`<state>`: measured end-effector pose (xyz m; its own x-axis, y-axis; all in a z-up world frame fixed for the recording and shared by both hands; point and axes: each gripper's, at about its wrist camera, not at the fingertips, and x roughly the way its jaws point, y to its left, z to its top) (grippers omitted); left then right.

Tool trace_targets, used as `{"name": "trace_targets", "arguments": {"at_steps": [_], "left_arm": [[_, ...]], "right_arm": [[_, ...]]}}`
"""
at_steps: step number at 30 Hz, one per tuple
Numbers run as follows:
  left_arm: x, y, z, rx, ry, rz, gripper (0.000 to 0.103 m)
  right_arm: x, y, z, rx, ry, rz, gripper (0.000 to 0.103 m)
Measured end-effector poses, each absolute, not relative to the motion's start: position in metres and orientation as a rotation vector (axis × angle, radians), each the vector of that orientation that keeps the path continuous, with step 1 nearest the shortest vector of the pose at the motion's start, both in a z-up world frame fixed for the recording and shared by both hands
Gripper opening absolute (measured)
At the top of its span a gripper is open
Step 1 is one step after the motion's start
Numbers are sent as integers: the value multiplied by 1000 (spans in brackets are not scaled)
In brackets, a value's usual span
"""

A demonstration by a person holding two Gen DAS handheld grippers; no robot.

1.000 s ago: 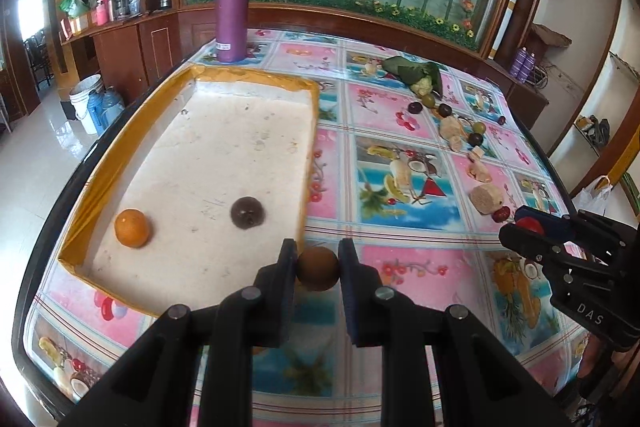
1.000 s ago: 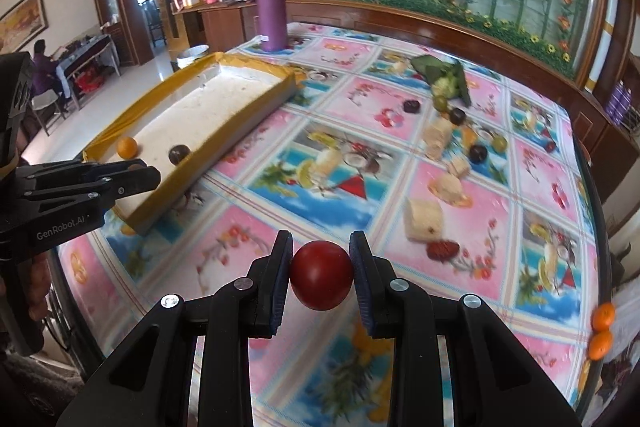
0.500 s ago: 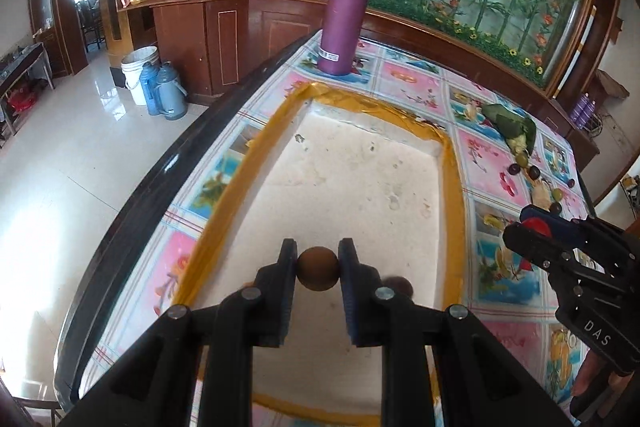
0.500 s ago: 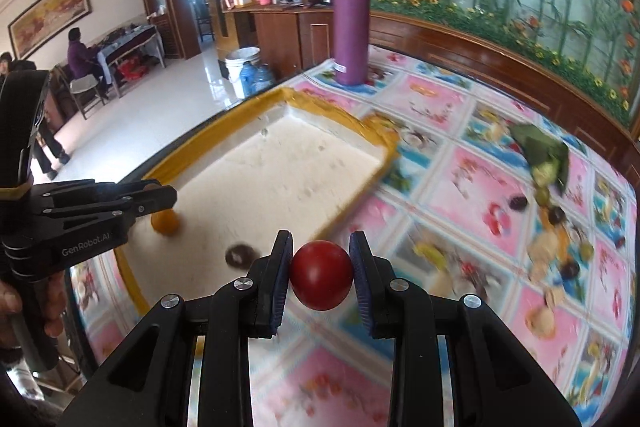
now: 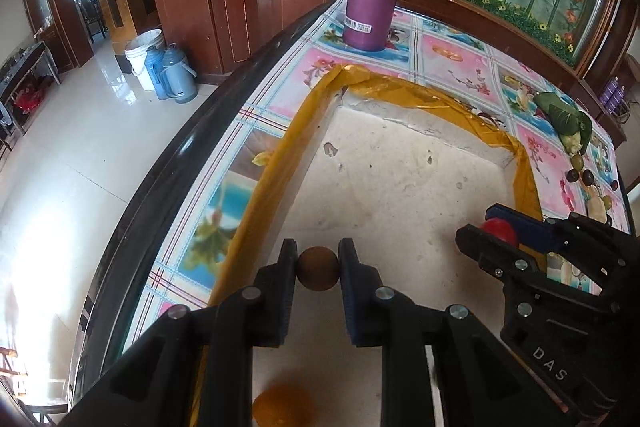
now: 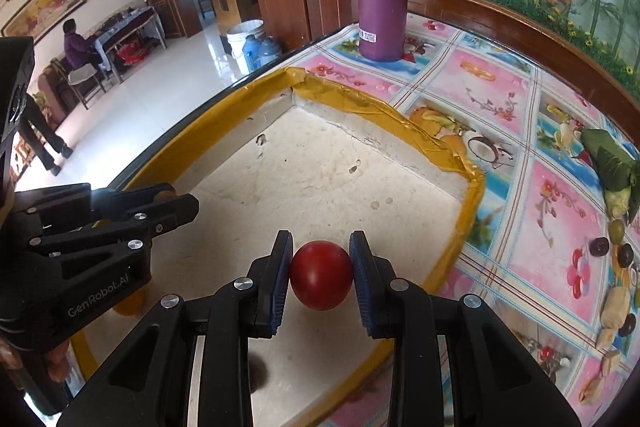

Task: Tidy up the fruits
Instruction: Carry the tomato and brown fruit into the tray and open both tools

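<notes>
Yellow-rimmed tray (image 5: 276, 163): orange fruit (image 5: 276, 407), dark fruit (image 6: 258, 373) on floor.

The left black plastic two-finger gripper (image 5: 318, 269) has ribbed blue pads, silver round screws at its joints and white "GenRobot.AI" lettering on its side. The right black plastic two-finger gripper (image 6: 321, 269) matches it, marked "DAS" in white.
</notes>
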<state>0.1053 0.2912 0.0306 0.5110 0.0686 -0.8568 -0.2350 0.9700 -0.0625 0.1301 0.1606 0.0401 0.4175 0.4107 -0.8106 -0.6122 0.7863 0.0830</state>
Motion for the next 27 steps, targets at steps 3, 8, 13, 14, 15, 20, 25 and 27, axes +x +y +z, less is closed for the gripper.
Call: {"name": "trace_targets", "arguments": {"at_steps": [3, 8, 13, 14, 15, 20, 25, 27], "left_arm": [[110, 294, 24, -184, 1036, 182, 24], [112, 294, 24, -164, 1030, 195, 24], [114, 292, 24, -148, 1029, 200, 25], [114, 292, 24, -146, 1029, 198, 26], [114, 291, 24, -144, 1031, 198, 28], [112, 289, 26, -136, 1025, 212, 41], [104, 288, 30, -127, 1020, 230, 42], [99, 288, 32, -125, 1014, 237, 42]], "right_arm": [[134, 165, 37, -257, 946, 651, 28], [136, 170, 30, -285, 958, 649, 29], [135, 171, 24, -313, 966, 629, 29], [135, 171, 23, -317, 965, 626, 29], [134, 171, 24, -318, 963, 624, 31], [131, 170, 25, -332, 955, 610, 36], [125, 166, 31, -342, 939, 599, 36], [121, 164, 35, -348, 924, 597, 36]]}}
